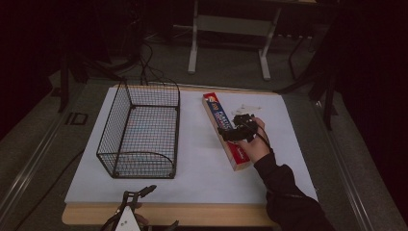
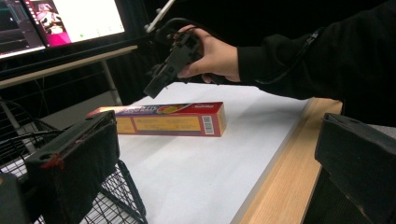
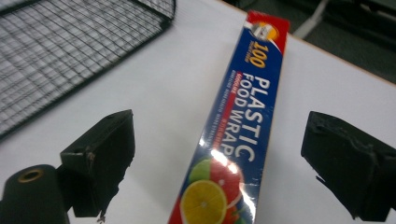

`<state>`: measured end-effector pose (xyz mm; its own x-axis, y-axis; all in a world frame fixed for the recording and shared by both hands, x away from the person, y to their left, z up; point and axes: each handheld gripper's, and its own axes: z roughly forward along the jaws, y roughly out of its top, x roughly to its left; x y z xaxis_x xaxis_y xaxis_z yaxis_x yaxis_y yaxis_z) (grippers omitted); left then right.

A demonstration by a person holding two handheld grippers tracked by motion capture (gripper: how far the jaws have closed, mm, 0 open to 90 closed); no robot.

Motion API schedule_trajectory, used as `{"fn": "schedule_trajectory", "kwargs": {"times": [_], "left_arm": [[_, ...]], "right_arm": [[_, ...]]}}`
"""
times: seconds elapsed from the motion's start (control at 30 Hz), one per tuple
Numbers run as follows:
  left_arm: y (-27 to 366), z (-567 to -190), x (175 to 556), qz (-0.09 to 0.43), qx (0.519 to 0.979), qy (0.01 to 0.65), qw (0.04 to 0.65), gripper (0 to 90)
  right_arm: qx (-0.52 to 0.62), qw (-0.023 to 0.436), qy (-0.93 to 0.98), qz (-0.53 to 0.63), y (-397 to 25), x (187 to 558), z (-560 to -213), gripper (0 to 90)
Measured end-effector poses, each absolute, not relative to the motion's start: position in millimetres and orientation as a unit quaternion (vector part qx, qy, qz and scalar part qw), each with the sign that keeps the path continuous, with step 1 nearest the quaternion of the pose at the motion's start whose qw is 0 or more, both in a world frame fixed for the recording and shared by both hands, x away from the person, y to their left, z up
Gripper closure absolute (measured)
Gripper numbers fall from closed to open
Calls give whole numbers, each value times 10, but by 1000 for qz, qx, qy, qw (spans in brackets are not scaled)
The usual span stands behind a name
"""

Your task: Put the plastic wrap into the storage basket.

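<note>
Right tool (image 1: pixel 236 129) hovers over the plastic food wrap box (image 1: pixel 226 130), jaws spread wide, one on each side of the carton in the right gripper view; nothing gripped yet. Box (image 3: pixel 236 126) lies flat on the white sheet of the bench (image 1: pixel 202 159), right of the wire basket (image 1: pixel 140 130) and apart from it.

Left tool (image 1: pixel 139 199) sits at the near bench edge, jaws open and empty, close to the basket's near corner.

Risks, judged from this pose:
- Carton is long and glossy; a grip away from its middle would probably let it tip or swing on lifting.
- Jaws closing askew across the narrow faces could skid or twist the box.
- Hard squeeze may crush the cardboard.
</note>
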<state>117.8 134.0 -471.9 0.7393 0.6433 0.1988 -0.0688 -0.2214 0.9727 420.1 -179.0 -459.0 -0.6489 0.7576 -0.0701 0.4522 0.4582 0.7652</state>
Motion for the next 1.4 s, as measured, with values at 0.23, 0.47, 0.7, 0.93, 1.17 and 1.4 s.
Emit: {"fn": "schedule_trajectory", "kwargs": {"times": [0.23,0.47,0.7,0.93,1.17,1.4], "left_arm": [[1345,-4719,1176,299,720,199,593,4],[1338,-4722,1177,300,723,197,590,4],[1342,-4723,1176,299,723,198,591,4],[1342,-4724,1175,300,724,197,589,4],[1333,-4729,1172,304,727,196,584,4],[1326,-4732,1170,305,729,193,582,4]], "right_arm": [[389,195,835,338,-1722,4402,-4664,103],[425,169,830,319,-1693,4571,-4741,132],[459,149,827,289,-1639,4698,-4825,153],[466,139,837,252,-1564,4785,-4896,175],[492,115,841,192,-1486,4903,-4960,182],[501,107,842,171,-1423,4932,-4994,223]]}}
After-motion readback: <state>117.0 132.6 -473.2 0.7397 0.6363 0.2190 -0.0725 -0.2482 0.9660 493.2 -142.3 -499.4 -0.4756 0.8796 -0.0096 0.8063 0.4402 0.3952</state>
